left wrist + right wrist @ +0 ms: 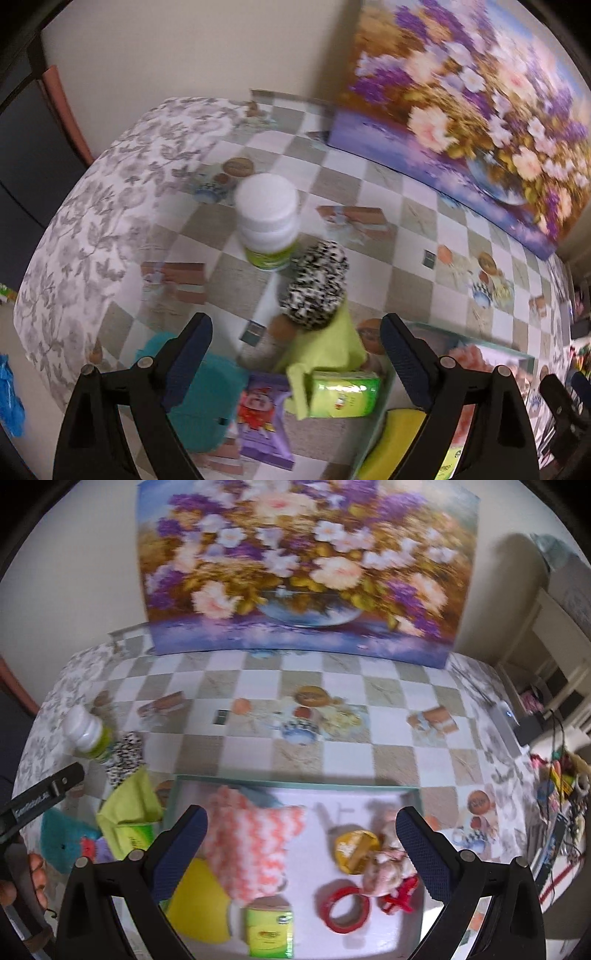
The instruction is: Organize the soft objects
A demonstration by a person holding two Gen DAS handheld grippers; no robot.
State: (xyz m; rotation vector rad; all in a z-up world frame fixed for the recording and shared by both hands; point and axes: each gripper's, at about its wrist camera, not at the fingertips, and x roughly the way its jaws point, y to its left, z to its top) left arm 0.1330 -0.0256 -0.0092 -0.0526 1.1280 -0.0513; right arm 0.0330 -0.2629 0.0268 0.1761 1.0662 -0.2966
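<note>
My left gripper (pixel 295 350) is open and hangs above a pile beside the tray: a black-and-white speckled soft piece (pixel 316 284), a lime cloth (pixel 325 354), a green tissue pack (pixel 345 393), a purple packet (pixel 262 417) and a teal plush (pixel 199 398). My right gripper (pixel 303 849) is open over the white tray (pixel 295 781), nothing between its pads. In the tray lie a pink-and-white knitted cloth (pixel 255 845), a yellow sponge (pixel 201 901), another green pack (pixel 269 930) and a pink soft toy (pixel 388 871).
A white-capped bottle (pixel 267 221) stands behind the pile. A red tape roll (pixel 345 908) and a golden round lid (pixel 356 849) are also in the tray. A flower painting (pixel 303 565) leans on the wall at the table's back. Clutter (pixel 565 786) lies off the right edge.
</note>
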